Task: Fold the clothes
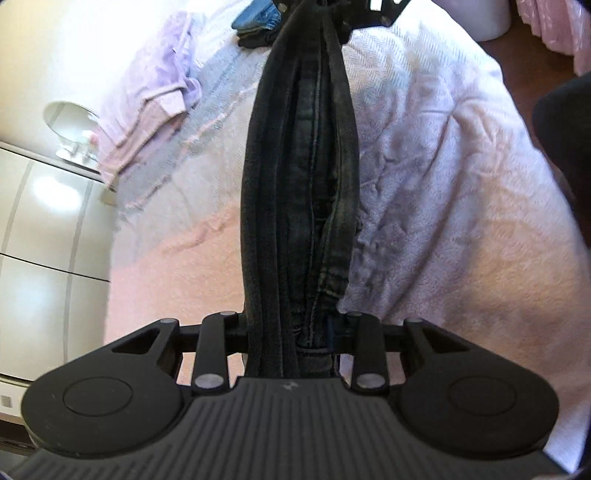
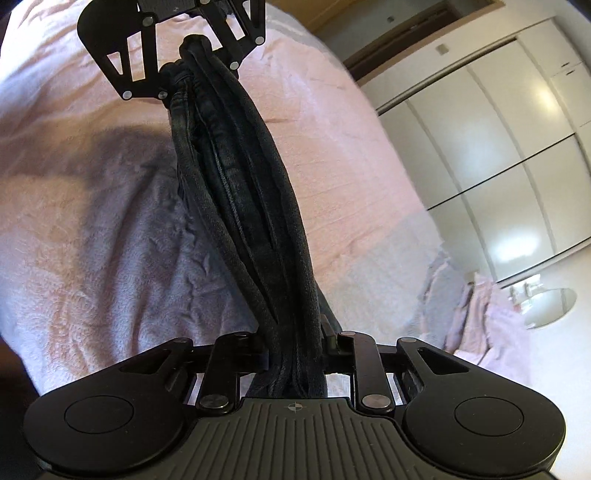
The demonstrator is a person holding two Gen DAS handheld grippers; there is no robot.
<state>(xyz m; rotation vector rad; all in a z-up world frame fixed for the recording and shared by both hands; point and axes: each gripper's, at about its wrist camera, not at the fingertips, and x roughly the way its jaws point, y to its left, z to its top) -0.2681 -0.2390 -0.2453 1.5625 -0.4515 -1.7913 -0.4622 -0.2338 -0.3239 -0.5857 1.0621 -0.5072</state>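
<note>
- The left gripper point(image 1: 295, 332) is clenched on one end of the jeans point(image 1: 299, 177); several dark denim layers are bunched between its jaws, with a stitched hem edge showing just beyond them.
- The right gripper point(image 2: 295, 354) grasps the other end of the jeans point(image 2: 243, 206), the folds squeezed together between its jaws.
- The jeans are folded lengthwise into a thick, narrow bundle and stretched in the air between the two grippers, above the bed point(image 1: 424, 177). They look clear of the cover along the length that shows.
- In the right wrist view a dark shadow lies on the cover to the left of the bundle.
- In each view the bundle runs from the near jaws up to the other gripper at the top of the picture: the right one point(image 1: 373, 14) in the left wrist view, the left one point(image 2: 177, 48) in the right wrist view.
- The bed has a pale pink, fleecy cover, creased beside the bundle.
- Farther off on the bed lies a lilac garment point(image 1: 147, 99), loosely spread near the edge.
- Beyond it, at the far end, sits a small pile of clothes point(image 1: 258, 22), blue over black.
- Beside the bed stand white wardrobe doors point(image 2: 491, 155), glossy, with light reflected on them.
- A round mirror point(image 1: 70, 118) is near the wardrobe.
</note>
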